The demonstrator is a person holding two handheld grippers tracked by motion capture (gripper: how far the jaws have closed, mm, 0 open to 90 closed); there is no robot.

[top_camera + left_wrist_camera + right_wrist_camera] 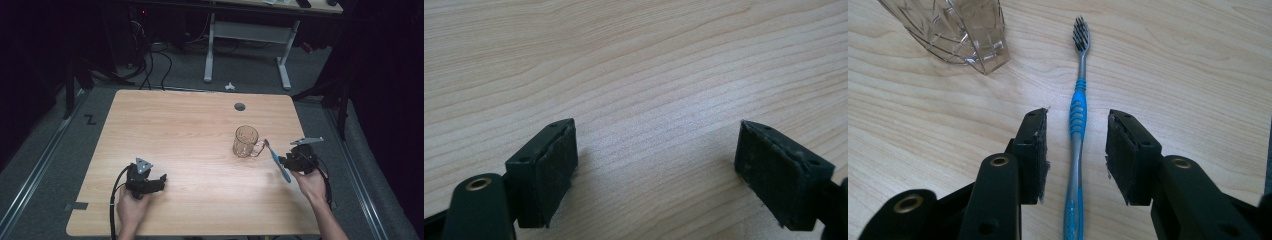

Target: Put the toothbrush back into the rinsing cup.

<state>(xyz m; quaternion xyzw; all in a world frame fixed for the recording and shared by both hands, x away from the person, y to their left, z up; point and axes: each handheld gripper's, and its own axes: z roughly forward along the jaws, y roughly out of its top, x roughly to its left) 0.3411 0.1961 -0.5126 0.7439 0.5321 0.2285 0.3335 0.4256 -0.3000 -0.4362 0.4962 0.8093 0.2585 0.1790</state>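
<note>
A: Over the table, from the high view, the right claw is sitting at about four o'clock from the mug, with the toothbrush lying flat and slanting from eleven to five, its head just beside the mug's handle. The left claw is resting well apart, toward eight o'clock.

B: And the left gripper view?

A: The left claw is gaping wide over bare wood, holding nothing.

B: The right gripper view?

A: The right claw is standing half open, jaws straddling the toothbrush, pads not touching it. The bristles are pointing to twelve; the mug is sitting at eleven.

B: So closing next, I'd judge?

A: Probably. I'd be lowering until the pads are flanking the blue grip, keeping it centred, then squeezing evenly so the thin handle isn't rolling away.
</note>
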